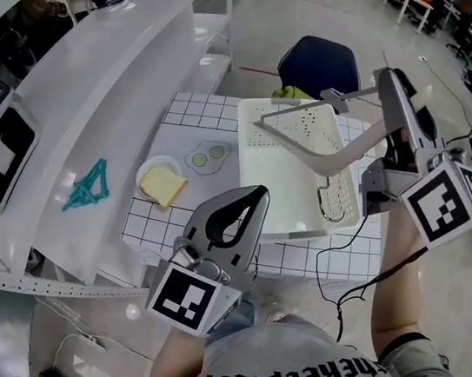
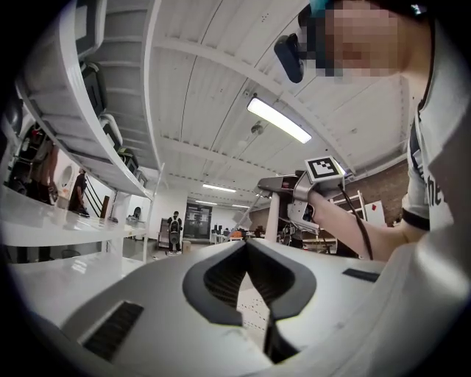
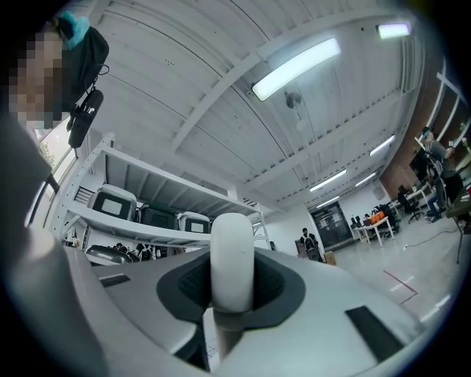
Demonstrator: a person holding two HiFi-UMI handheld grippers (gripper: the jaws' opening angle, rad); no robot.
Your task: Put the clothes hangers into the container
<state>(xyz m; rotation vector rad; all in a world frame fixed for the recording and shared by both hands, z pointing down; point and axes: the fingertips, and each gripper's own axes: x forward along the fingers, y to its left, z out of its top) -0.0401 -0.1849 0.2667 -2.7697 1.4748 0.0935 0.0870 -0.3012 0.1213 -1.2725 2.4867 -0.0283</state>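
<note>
My right gripper [image 1: 388, 103] is shut on one end of a white clothes hanger [image 1: 299, 149]. The hanger hangs above the white container [image 1: 255, 167], and its metal hook [image 1: 333, 199] shows over the container's floor. In the right gripper view the hanger's rounded white end [image 3: 232, 250] sticks up between the jaws of my right gripper [image 3: 232, 274]. Near the table's front edge my left gripper [image 1: 253, 196] is shut with nothing in it. Its tips meet in the left gripper view [image 2: 246, 244], where my right gripper [image 2: 294, 193] also shows.
The container lies on a checked table [image 1: 183, 129]. To its left are a plate with toast [image 1: 162, 184] and a mat with green slices [image 1: 207, 156]. A teal hanger-like item [image 1: 86, 186] lies on the white shelf [image 1: 97, 81]. A blue chair [image 1: 315, 61] stands behind the table.
</note>
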